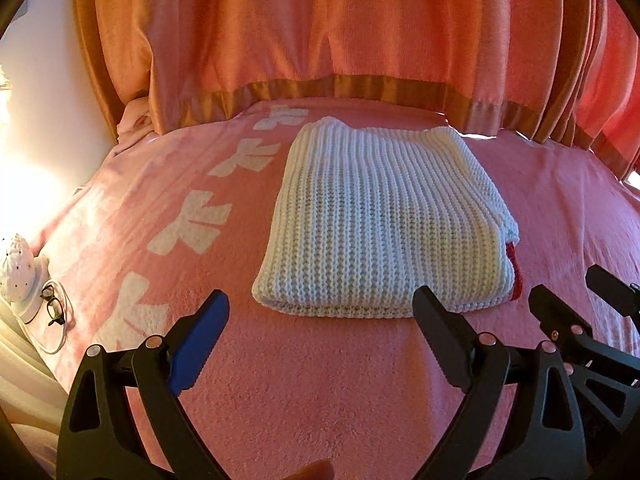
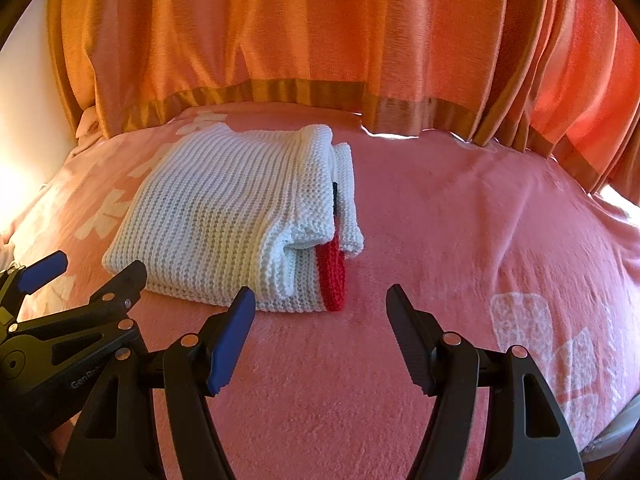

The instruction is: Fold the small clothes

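Note:
A white ribbed knit garment [image 1: 380, 216] lies folded into a thick rectangle on the pink blanket [image 1: 320, 380]. Seen from the right wrist, the garment [image 2: 224, 216] shows stacked layers and a red knit edge [image 2: 332, 276] at its right side. My left gripper [image 1: 320, 312] hovers open just in front of the garment's near edge, nothing between its fingers. My right gripper [image 2: 320, 304] is open too, over bare blanket [image 2: 460, 220] near the garment's front right corner. Each gripper shows in the other's view: the right one [image 1: 572, 292], the left one [image 2: 96, 268].
Orange curtains [image 1: 320, 32] hang behind the bed. At the far left stand a white lamp base [image 1: 20, 272], a pair of glasses [image 1: 54, 304] and a white cable [image 1: 60, 340]. White bow patterns [image 1: 192, 220] run along the blanket's left side.

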### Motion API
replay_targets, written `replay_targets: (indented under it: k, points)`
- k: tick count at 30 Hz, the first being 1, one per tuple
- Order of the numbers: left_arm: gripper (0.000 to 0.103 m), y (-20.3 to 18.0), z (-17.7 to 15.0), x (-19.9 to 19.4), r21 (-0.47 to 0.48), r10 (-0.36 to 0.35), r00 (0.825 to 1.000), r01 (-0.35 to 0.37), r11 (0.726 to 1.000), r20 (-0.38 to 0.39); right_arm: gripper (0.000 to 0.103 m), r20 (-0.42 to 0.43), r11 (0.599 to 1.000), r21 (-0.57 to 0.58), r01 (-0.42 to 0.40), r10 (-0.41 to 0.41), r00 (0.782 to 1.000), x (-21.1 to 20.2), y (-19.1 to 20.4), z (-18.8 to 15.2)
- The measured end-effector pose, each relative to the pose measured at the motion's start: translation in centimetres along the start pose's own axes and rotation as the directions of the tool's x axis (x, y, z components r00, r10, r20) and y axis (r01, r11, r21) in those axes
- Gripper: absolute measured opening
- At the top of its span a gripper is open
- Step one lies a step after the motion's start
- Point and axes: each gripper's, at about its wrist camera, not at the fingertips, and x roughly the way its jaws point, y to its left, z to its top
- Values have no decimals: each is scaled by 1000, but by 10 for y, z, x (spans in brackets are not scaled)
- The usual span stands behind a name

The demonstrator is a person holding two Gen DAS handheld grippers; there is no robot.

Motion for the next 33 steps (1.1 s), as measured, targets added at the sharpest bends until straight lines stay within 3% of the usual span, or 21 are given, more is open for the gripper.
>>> replay_targets:
  k: [16,26,33]
  points:
    - [90,-1,0,1,9,21,1000,-21,1000,13,66,-7,1000,-3,1,-1,1000,2,-3,0]
    - [87,-9,-2,-7,42,61,995,-64,997,79,66,-11,1000,2,3,-3,1000,3,-4,-1]
    - [82,-10,-1,-4,23,30,998,-31,999,50,66,-8,1000,6,8,-8,1000,2,-4,0]
